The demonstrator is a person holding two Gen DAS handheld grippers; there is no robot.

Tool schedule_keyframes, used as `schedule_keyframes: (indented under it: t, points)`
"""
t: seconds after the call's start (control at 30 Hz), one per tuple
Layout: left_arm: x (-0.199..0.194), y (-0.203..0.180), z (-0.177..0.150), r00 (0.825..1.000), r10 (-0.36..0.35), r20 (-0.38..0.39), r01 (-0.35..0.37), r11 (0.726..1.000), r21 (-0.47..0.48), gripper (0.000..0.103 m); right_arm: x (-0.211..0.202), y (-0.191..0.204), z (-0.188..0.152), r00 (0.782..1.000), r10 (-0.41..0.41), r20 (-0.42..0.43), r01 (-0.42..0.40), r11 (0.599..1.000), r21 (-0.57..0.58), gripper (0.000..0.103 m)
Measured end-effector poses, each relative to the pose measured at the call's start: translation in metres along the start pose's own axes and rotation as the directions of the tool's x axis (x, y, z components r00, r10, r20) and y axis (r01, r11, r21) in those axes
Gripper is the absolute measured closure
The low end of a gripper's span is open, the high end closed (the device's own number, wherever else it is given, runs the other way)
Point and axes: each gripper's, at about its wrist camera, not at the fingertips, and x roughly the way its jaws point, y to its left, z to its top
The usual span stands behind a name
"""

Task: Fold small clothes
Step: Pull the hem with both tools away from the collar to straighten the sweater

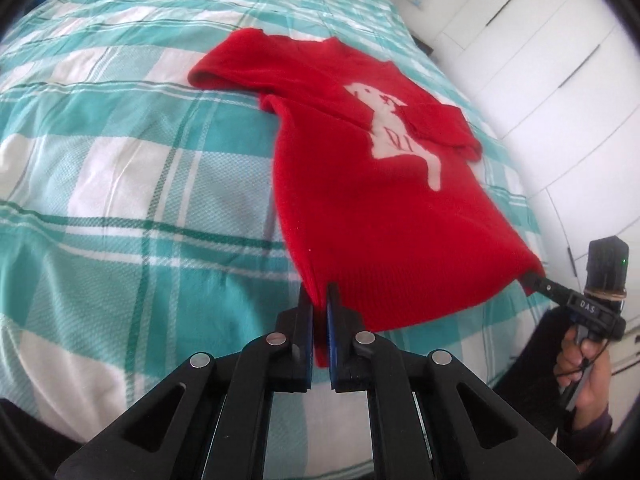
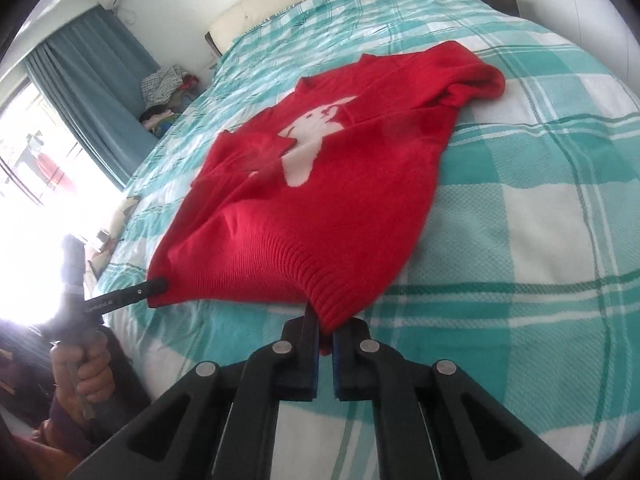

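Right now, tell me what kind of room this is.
A bedroom, most likely: a large bed with a teal checked cover and padded headboard, white wardrobe doors beside it, and blue curtains at a window.

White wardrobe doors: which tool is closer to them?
Right. The right tool grips the red knitted sweater beside the white wardrobe doors; the left tool grips its corner farther from them.

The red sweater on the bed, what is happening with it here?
A person holds a gripper in each hand and is folding the red sweater on the checked bed. The left gripper and the right gripper are each shut on a bottom hem corner. One sleeve already lies across the white animal design.
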Motion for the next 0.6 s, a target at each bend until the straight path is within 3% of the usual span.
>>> schedule_keyframes:
  t: [0.07,0.2,0.5,0.6]
  points:
    - [0.006,0.001,-0.003,0.999,-0.006,-0.036,0.007,1.0,0.009,0.099,-0.006,-0.007,-0.005,0.999,-0.001,-0.043,0.002,1.0,0.017,0.098]
    - [0.038,-0.002,-0.008,0.994,0.065,-0.09,-0.063,0.998,0.028,0.098,0.021,-0.024,-0.014,0.992,-0.036,-0.12,0.041,0.998,0.039,0.098]
    - [0.043,-0.006,-0.007,0.994,0.077,-0.072,-0.074,0.996,0.046,0.092,0.029,-0.034,-0.014,0.992,0.043,-0.119,-0.031,0.995,0.1,0.086]
    - [0.044,-0.008,-0.006,0.993,0.094,-0.074,-0.089,0.994,0.067,0.099,0.033,-0.032,-0.014,0.988,0.053,-0.143,-0.042,0.996,0.079,0.086]
